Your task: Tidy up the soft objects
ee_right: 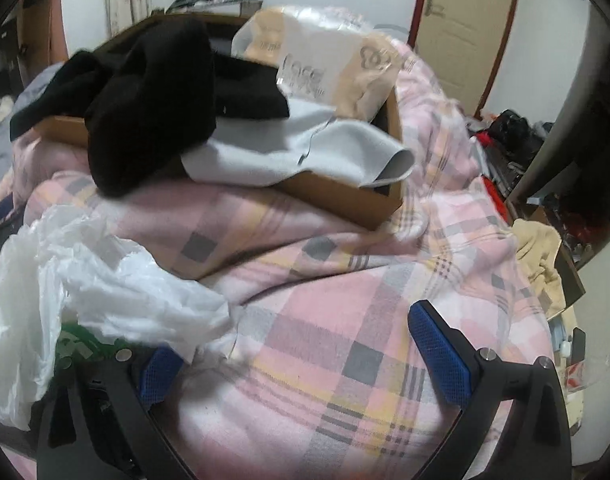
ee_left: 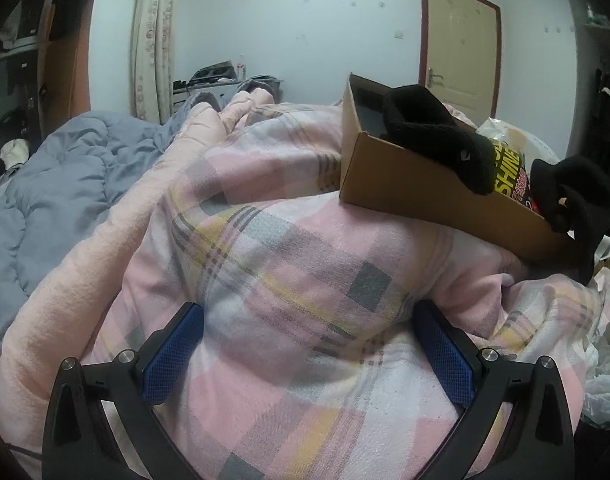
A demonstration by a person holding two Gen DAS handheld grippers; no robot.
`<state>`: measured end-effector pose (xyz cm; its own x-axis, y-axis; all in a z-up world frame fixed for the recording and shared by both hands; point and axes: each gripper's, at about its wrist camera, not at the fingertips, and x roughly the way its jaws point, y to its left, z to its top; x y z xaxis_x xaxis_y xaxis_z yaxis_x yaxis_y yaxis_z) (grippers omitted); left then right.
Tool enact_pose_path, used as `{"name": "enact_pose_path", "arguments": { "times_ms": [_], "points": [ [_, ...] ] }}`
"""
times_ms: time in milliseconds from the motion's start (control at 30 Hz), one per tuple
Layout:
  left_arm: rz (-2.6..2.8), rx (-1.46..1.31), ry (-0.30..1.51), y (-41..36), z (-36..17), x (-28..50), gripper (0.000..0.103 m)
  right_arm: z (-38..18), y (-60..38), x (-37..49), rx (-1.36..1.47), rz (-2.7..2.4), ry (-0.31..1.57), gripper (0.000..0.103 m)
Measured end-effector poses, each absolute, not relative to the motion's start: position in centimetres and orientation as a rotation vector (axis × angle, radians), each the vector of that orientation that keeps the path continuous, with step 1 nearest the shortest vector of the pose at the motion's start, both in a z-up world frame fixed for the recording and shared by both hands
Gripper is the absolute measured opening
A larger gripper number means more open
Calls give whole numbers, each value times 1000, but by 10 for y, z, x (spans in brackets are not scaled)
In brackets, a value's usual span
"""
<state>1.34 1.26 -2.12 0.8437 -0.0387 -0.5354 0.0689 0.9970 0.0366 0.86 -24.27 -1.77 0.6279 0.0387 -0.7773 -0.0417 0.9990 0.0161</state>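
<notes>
Bedroom, white wall behind, bed heaped with bedding. From my left cam, left to right: grey quilt [ee_left: 53, 184] at the far left edge, pink blanket [ee_left: 117, 240] beside it, then the plaid cover [ee_left: 289, 264] under me. That cover is the only open stretch, a wide hump with nothing lying on it. Left gripper [ee_left: 305, 340] has jaws spread full, nothing between the pads, angled down at the hump.

Box [ee_left: 425, 188] sits tilted on the cover to the upper right. One black cloth [ee_left: 437, 132] hangs over its near wall, a second black cloth [ee_left: 573, 200] droops off its right corner. Printed bag [ee_left: 509, 168] is wedged between them. Door [ee_left: 461, 44] is on the back wall behind the box.

Right cam, left to right: white plastic bag [ee_right: 85, 280] crowds the left side and overlaps the left finger, so little room there. Right gripper [ee_right: 305, 352] is also spread wide and empty, over bare plaid. Ahead, black cloths [ee_right: 153, 104] spill over the box's front wall, and a white cloth [ee_right: 305, 148] drapes over its near edge. Clear packet [ee_right: 317, 60] lies on top at the back. Right of the bed edge is floor clutter and a beige cloth [ee_right: 541, 256]. View is blurred, so finer detail I can't tell.
</notes>
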Motion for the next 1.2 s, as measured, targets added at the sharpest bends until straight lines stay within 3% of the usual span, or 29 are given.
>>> {"name": "enact_pose_path", "arguments": {
  "times_ms": [67,433,567,1200],
  "points": [
    [-73,13,513,11,-20,13,103,-22,-242,13,-16,49,936,102],
    [-103,-46,586,19,-27,23,103,-37,-224,21,-106,-3,1008,102],
    [-102,-22,520,21,-27,24,103,-34,-229,25,-154,-26,1032,102],
    [-112,-30,503,22,-32,28,103,-30,-232,41,-158,-32,1031,102]
  ]
}}
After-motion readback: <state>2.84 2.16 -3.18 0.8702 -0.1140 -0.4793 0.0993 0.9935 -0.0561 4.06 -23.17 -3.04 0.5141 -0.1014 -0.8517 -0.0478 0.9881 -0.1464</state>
